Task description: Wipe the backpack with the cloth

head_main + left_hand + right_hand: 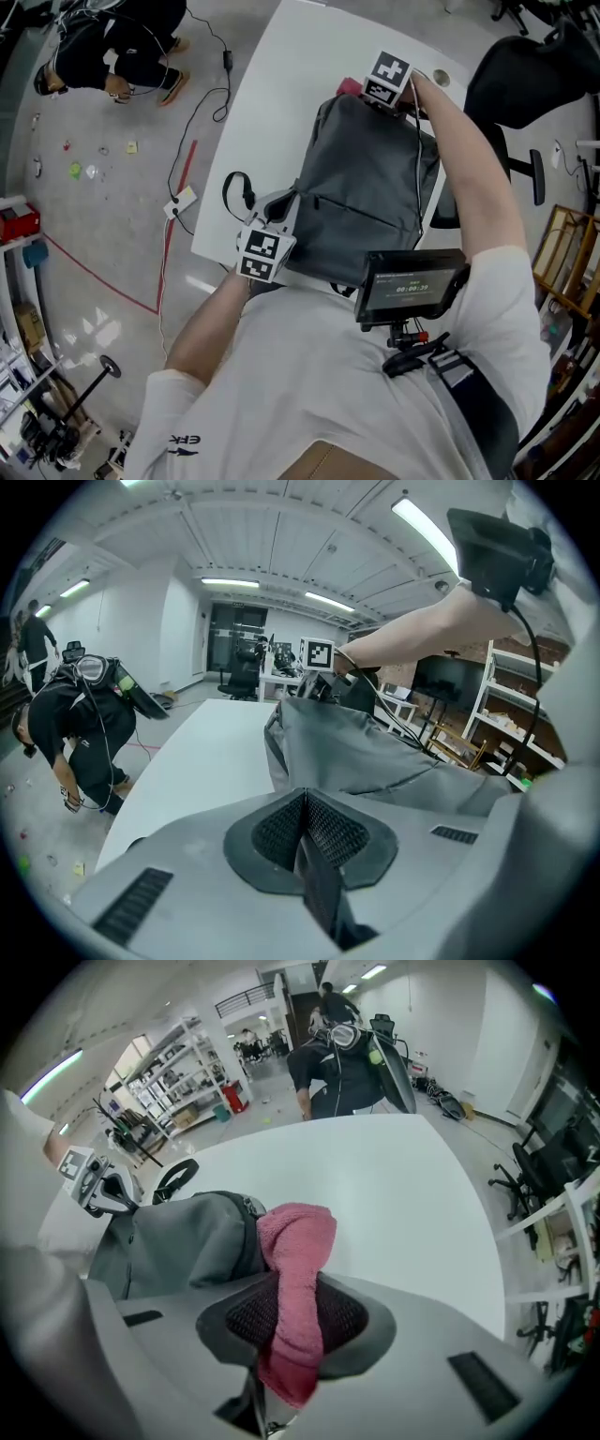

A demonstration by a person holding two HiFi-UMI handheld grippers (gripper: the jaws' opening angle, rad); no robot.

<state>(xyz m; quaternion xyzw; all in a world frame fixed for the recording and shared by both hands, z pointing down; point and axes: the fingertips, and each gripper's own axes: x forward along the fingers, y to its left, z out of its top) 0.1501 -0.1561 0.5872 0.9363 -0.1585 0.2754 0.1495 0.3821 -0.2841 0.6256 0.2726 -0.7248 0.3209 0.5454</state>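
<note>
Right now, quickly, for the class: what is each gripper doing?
Left gripper: closed, pinching what looks like a dark strap of the backpack.
Right gripper: closed on the pink cloth.

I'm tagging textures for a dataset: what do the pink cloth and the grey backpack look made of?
The cloth looks like pink terry towelling, matte, with a nubby looped pile. The backpack seems smooth woven synthetic, matte grey, softly creased; exact fibre unclear.
</note>
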